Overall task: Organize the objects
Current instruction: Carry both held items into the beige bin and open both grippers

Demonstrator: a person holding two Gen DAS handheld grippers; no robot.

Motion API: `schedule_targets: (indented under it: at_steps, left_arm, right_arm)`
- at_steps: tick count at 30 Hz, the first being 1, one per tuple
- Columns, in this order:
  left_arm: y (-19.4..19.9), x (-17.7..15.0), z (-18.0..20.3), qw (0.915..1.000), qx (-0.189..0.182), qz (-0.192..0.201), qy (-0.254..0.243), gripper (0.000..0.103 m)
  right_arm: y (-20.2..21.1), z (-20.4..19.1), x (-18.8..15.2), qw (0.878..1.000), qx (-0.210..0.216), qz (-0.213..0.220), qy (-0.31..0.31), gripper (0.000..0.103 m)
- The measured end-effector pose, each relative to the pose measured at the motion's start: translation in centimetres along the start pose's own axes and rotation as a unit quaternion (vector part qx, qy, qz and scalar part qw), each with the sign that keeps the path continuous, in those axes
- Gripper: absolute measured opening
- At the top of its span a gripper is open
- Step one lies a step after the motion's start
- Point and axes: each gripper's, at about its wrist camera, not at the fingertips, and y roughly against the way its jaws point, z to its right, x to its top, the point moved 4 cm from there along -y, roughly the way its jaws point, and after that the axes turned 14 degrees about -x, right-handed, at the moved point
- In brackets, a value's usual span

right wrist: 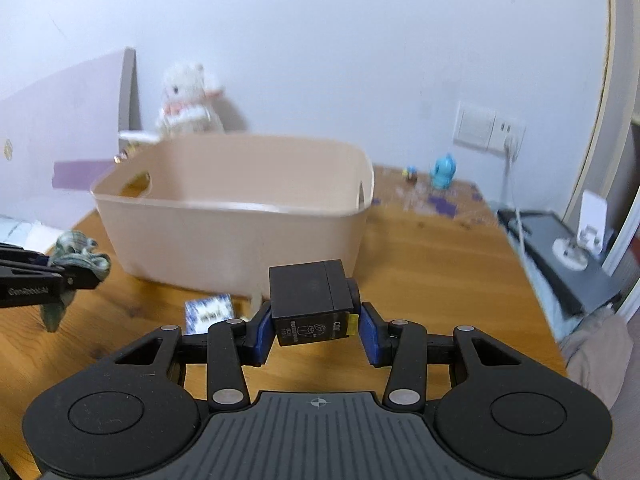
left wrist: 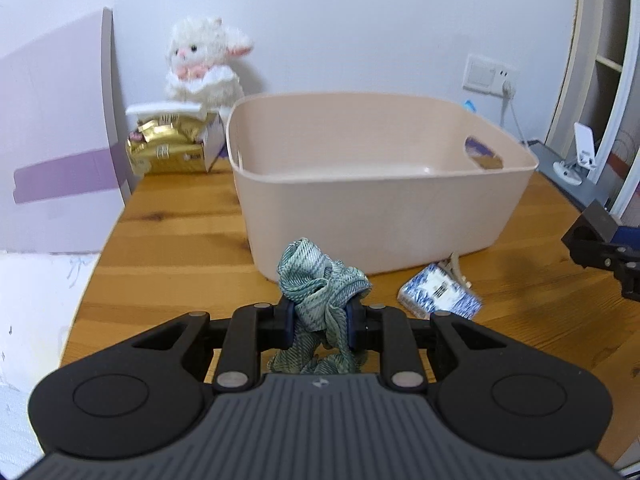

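A crumpled green striped cloth (left wrist: 320, 280) is pinched in my left gripper (left wrist: 320, 306), which is shut on it just in front of the beige plastic bin (left wrist: 380, 208); the cloth's tail hangs below the fingers. My right gripper (right wrist: 316, 316) is shut on a small black box (right wrist: 308, 300), held above the wooden table (right wrist: 440, 280) near the bin's (right wrist: 240, 232) front right corner. A blue-and-white tissue pack (left wrist: 438, 296) lies on the table against the bin. In the right wrist view the left gripper (right wrist: 86, 278) and cloth (right wrist: 80, 256) show at the left edge.
A white plush lamb (left wrist: 204, 64) and a gold packet box (left wrist: 172, 148) stand at the back left beside a purple board (left wrist: 60, 140). A blue toy figure (right wrist: 442, 170) stands by the wall socket (right wrist: 486, 128). A phone stand (right wrist: 576, 240) sits off the table's right edge.
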Motion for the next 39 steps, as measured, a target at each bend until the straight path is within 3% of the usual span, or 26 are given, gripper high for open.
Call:
schedule_targets:
  at_steps: [9,17,28,39]
  left_arm:
    - [3.2,3.7,0.8,0.9986,-0.008,0.047,-0.023,0.025]
    - [3.6,7.0,1.6,0.9961,-0.007,0.078,-0.040,0.025]
    - [-1.4,10.8,1.0,0.9961,-0.006,0.071,-0.052,0.025]
    - [-10.1,11.3,-0.1,0.9990,0.016,0.004,-0.042,0.025]
  right_arm:
    - [3.7,-0.1,3.2,0.998,0.000,0.064,-0.001,0.041]
    - [2.7,-0.5,5.2,0.997,0.000,0.081,-0.009,0.041]
    - [-2.6,-1.4,8.8,0.997,-0.006,0.076,-0.019,0.041]
    - [-10.9,-2.2,8.8,1.000,-0.008,0.010,-0.026,0.041]
